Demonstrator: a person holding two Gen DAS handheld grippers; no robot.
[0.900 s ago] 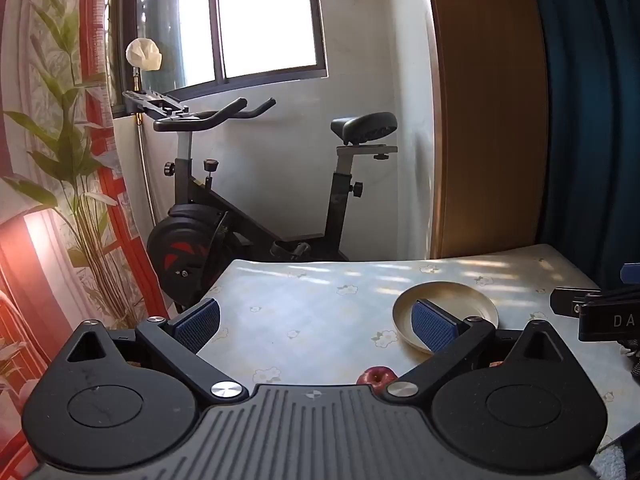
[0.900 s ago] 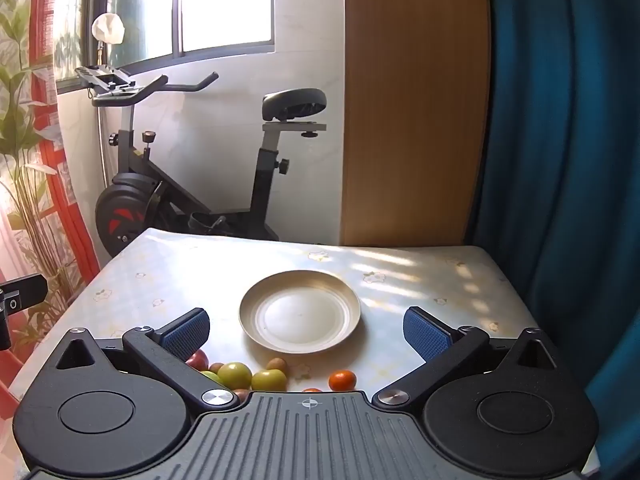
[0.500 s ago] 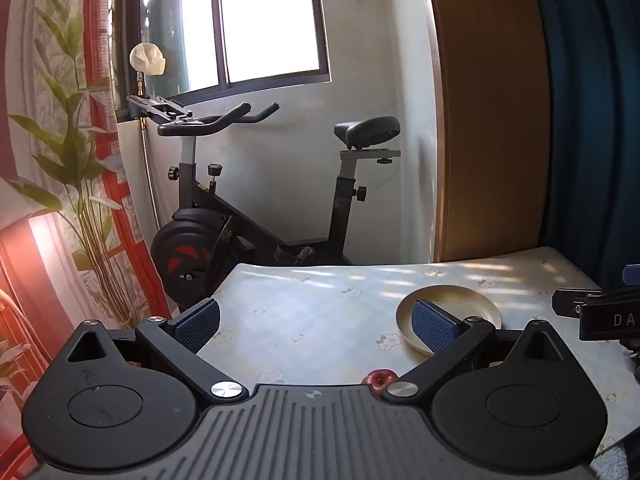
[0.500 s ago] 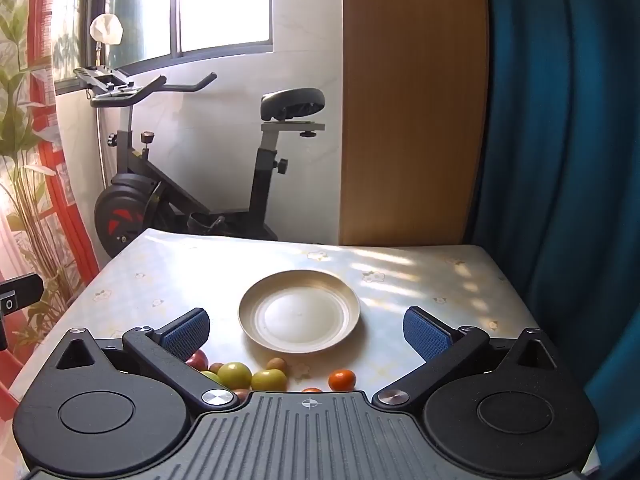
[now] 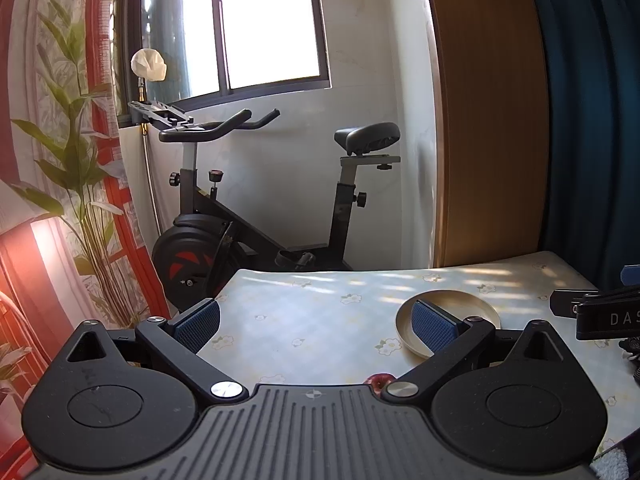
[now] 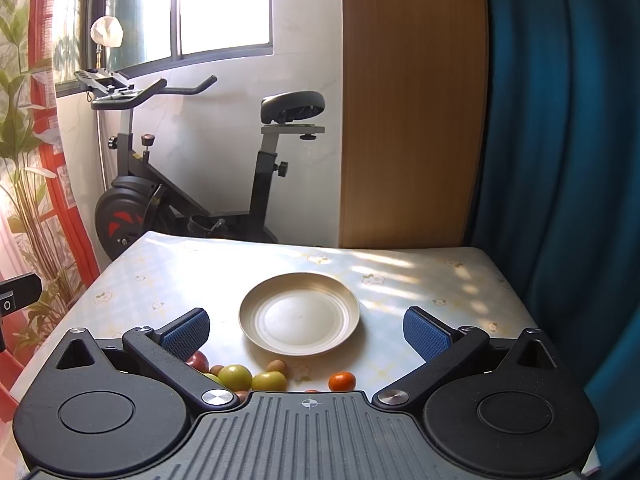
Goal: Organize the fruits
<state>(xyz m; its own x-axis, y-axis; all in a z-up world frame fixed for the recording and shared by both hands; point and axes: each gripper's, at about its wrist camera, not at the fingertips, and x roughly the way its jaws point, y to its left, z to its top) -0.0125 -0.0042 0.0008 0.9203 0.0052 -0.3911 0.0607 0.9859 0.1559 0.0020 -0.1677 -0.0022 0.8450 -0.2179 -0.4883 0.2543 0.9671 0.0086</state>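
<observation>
Fruits [image 6: 264,376] lie loose on the floral tablecloth [image 6: 180,280] at the near edge, just ahead of the right gripper [image 6: 306,330], whose blue pads stand spread wide with nothing between them. Nearest its body sit two green-yellow fruits [image 6: 235,376], touching each other, with a small orange [image 6: 342,381] a little to their right and a red apple [image 6: 199,361] half hidden behind the left finger. Two small brownish fruits [image 6: 276,367] lie just beyond the green ones. Farther on, apart from the pile, rests a pale round plate [image 6: 299,314], holding nothing. In the left wrist view, the left gripper [image 5: 316,326] hangs equally wide and empty over bare cloth, the apple peeking past its body. Beyond the table stands an exercise bike [image 6: 188,184] beneath a bright window [image 6: 224,4].
</observation>
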